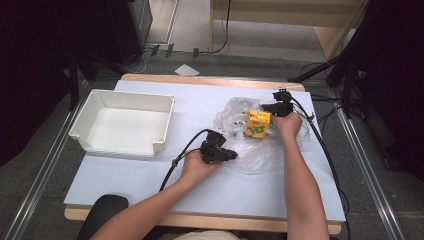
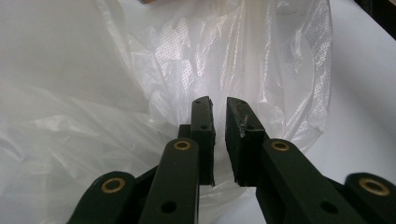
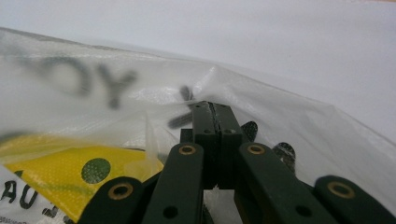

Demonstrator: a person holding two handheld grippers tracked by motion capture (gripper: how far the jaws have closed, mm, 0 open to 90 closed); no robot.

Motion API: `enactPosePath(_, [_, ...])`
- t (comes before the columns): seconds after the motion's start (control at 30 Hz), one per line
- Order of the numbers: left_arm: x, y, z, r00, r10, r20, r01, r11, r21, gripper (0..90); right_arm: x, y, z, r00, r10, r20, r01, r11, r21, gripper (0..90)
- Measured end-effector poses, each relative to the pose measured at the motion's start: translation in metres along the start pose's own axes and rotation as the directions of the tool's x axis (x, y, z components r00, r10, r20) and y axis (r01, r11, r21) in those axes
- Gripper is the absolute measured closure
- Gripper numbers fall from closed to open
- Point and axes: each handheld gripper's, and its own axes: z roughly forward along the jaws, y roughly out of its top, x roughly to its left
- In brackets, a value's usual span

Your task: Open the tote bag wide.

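nearest me, the left gripper (image 1: 226, 154) rests at the near edge of the clear plastic bag (image 1: 260, 150), which lies crumpled on the white table (image 1: 150, 185) to the right of the white bin (image 1: 122, 122). in the left gripper view its jaws stand a narrow slit apart with film (image 2: 196, 60) bunched just ahead of them, and i see nothing pinched between them. that bag looks featherlight, limp and slippery, so i'd guess it will sag and slide unless a doubled fold or the rim is taken. farther back, the right gripper (image 1: 280, 107) sits at the bag's far side beside the yellow carton (image 1: 258, 125) inside it. its jaws are pressed together, apparently on a fold of the bag (image 3: 154, 135). the carton seems stiff and light, likely to shift about when the bag is lifted.
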Motion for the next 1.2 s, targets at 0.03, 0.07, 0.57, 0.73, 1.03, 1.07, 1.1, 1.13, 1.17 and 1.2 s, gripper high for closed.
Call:
enactPosePath(0.03, [-0.001, -0.001, 0.000, 1.0000, -0.001, -0.002, 0.001, 1.0000, -0.002, 82.1, 0.000, 0.000, 0.000, 1.0000, 0.001, 0.003, -0.001, 1.000, -0.001, 90.0])
enactPosePath(0.07, [-0.001, -0.002, -0.001, 1.0000, 0.002, -0.002, -0.002, 1.0000, 0.000, 82.1, 0.000, 0.001, 0.001, 1.0000, 0.001, 0.005, -0.001, 1.000, -0.004, 90.0])
enactPosePath(0.57, [-0.004, -0.004, -0.002, 1.0000, 0.006, 0.006, -0.006, 1.0000, -0.003, 80.8, -0.002, 0.007, 0.003, 0.9984, 0.044, 0.035, -0.043, 0.999, -0.009, 90.0])
enactPosePath(0.73, [-0.006, 0.002, -0.005, 0.9998, 0.019, 0.005, -0.019, 0.9995, -0.025, 78.5, 0.005, 0.008, -0.010, 0.9996, 0.028, -0.007, -0.028, 0.999, -0.026, 90.0])
enactPosePath(1.03, [-0.011, 0.021, -0.025, 0.9988, 0.048, 0.001, -0.048, 0.9958, -0.078, 74.4, 0.019, 0.010, -0.043, 0.9986, -0.018, -0.049, 0.016, 0.999, -0.049, 90.0])
enactPosePath(1.07, [-0.011, 0.023, -0.028, 0.9987, 0.050, -0.002, -0.050, 0.9952, -0.084, 73.8, 0.021, 0.010, -0.046, 0.9982, -0.022, -0.055, 0.019, 0.998, -0.052, 90.0])
enactPosePath(1.1, [-0.011, 0.025, -0.031, 0.9987, 0.050, 0.002, -0.050, 0.9947, -0.090, 73.3, 0.022, 0.009, -0.050, 0.9980, -0.029, -0.056, 0.027, 0.998, -0.051, 90.0])
enactPosePath(1.13, [-0.011, 0.027, -0.034, 0.9986, 0.053, -0.005, -0.053, 0.9942, -0.094, 73.3, 0.024, 0.009, -0.054, 0.9979, -0.035, -0.055, 0.032, 0.998, -0.050, 90.0])
enactPosePath(1.17, [-0.011, 0.030, -0.038, 0.9982, 0.059, -0.010, -0.060, 0.9929, -0.103, 73.3, 0.025, 0.009, -0.057, 0.9973, -0.043, -0.060, 0.040, 0.998, -0.050, 90.0])
enactPosePath(1.2, [-0.011, 0.033, -0.042, 0.9982, 0.058, -0.012, -0.059, 0.9921, -0.110, 73.3, 0.027, 0.008, -0.062, 0.9969, -0.050, -0.061, 0.047, 0.997, -0.055, 90.0])
